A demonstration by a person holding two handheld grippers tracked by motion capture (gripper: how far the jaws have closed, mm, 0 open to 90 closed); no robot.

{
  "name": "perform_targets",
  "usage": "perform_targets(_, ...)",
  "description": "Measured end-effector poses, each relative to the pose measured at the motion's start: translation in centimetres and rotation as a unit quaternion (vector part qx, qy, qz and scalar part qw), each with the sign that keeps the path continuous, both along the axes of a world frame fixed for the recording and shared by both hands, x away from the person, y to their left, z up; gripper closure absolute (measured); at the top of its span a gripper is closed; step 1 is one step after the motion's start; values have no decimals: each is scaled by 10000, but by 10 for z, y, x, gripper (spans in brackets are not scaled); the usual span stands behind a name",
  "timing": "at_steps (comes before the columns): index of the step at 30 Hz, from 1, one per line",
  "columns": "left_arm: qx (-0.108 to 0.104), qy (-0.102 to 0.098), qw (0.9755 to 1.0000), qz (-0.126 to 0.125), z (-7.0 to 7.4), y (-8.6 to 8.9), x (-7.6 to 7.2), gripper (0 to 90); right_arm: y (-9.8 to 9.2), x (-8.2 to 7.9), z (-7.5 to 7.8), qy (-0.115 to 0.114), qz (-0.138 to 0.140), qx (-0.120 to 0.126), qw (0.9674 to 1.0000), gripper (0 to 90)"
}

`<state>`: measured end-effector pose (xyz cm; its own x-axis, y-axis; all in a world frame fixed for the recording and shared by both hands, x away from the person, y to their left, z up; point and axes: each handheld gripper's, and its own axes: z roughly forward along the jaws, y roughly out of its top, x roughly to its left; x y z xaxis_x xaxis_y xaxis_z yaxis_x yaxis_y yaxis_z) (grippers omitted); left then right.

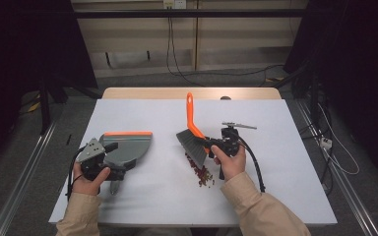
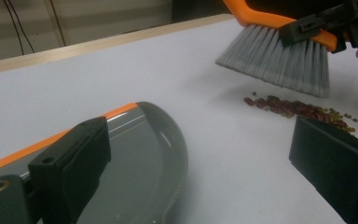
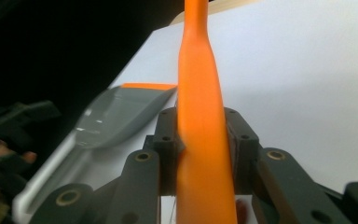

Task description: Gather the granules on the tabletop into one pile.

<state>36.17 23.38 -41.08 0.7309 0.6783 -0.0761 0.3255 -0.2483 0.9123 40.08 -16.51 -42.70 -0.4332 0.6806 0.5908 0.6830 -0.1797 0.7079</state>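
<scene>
My right gripper [image 1: 214, 144] is shut on the orange handle [image 3: 200, 121] of a hand brush [image 1: 193, 129]. Its grey bristles [image 2: 279, 56] hang just above the table, over a small heap of red and yellow beans [image 1: 204, 174]. A grey dustpan [image 1: 128, 145] with an orange lip lies flat at the left. My left gripper [image 1: 115, 158] sits over its rear end. In the left gripper view the jaws of that gripper [image 2: 200, 140] stand wide apart. The left one is over the pan [image 2: 140, 158] and the right one is clear of it, near the beans [image 2: 298, 109].
The white table [image 1: 142, 196] has a wooden strip along its far edge [image 1: 142, 92]. Cables cross the floor behind and to the right. Metal rails run along both sides of the table.
</scene>
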Motion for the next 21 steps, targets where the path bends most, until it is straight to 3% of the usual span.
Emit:
perform_targets(1, 9, 9, 10000, -7, 0, 0, 0, 54, -1, 3, 1, -169, 53, -233, 9996, 710)
perform_targets(5, -2, 0, 10000, -12, 0, 0, 1, 54, -3, 9, 1, -630, 297, -709, 9950, 710)
perform_targets(6, -4, 10, 10000, -8, -1, 0, 1, 54, -3, 11, 1, -808, 389, -901, 9919, 710)
perform_targets(10, 30, 8, 10000, -12, -1, 0, 1, 54, -4, 15, 0, -1141, 621, -1391, 9817, 710)
perform_targets(12, 28, 7, 10000, -8, -1, 0, 1, 54, -4, 17, -1, -1305, 754, -1583, 9758, 710)
perform_targets(14, 13, 10, 10000, 4, -1, 0, 1, 54, -4, 18, -1, -1427, 864, -1652, 9720, 709)
perform_targets(17, 16, 9, 10000, 1, -1, 0, 1, 54, -3, 21, -2, -1818, 1200, -1918, 9570, 709)
perform_targets(19, 17, 9, 10000, 0, -1, 0, 1, 54, -2, 24, -3, -2073, 1406, -2212, 9425, 709)
perform_targets(21, 24, 10, 10000, -5, -1, 0, 1, 54, -3, 27, -4, -2152, 1531, -2298, 9367, 710)
